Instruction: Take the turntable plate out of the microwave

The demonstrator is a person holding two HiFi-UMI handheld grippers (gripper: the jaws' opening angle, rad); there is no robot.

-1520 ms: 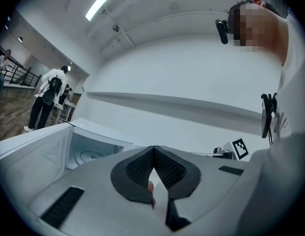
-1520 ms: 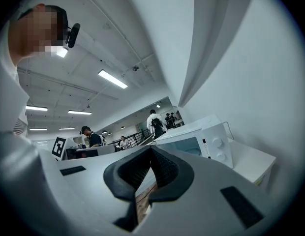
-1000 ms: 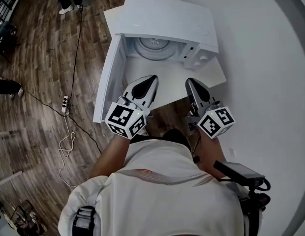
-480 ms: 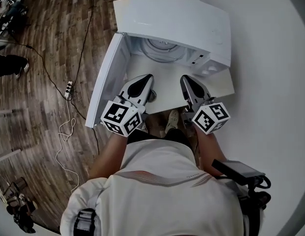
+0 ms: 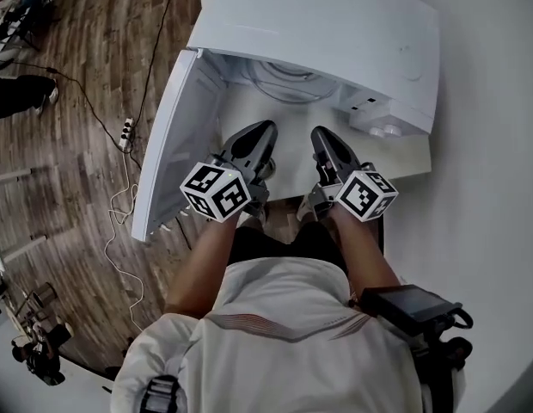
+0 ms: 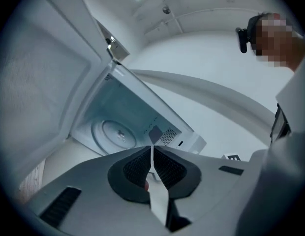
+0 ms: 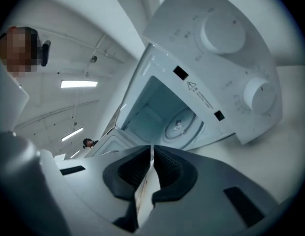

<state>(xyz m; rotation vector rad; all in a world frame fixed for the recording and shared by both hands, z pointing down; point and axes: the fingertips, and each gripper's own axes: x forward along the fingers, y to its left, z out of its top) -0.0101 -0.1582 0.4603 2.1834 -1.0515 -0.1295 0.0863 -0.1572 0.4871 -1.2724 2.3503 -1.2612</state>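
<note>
Head view: the microwave [image 5: 335, 33] stands back from the near edge of the white surface [image 5: 404, 157], its door [image 5: 168, 136] swung wide; the left gripper [image 5: 263, 129] and right gripper [image 5: 321, 134] have sunk lower and nearer its mouth than a second ago; the turntable plate [image 5: 288, 80] still lies inside. Left gripper view: clenched on nothing, aimed at the plate. Right gripper view: likewise clenched, empty; I judge this the approach, and both must open before any grasp.

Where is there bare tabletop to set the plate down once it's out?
Bare: the white tabletop in front of the white microwave's knob panel. Crowded: the strip before the cavity with the round turntable plate, under the left gripper and right gripper; the open white door walls its left.
</note>
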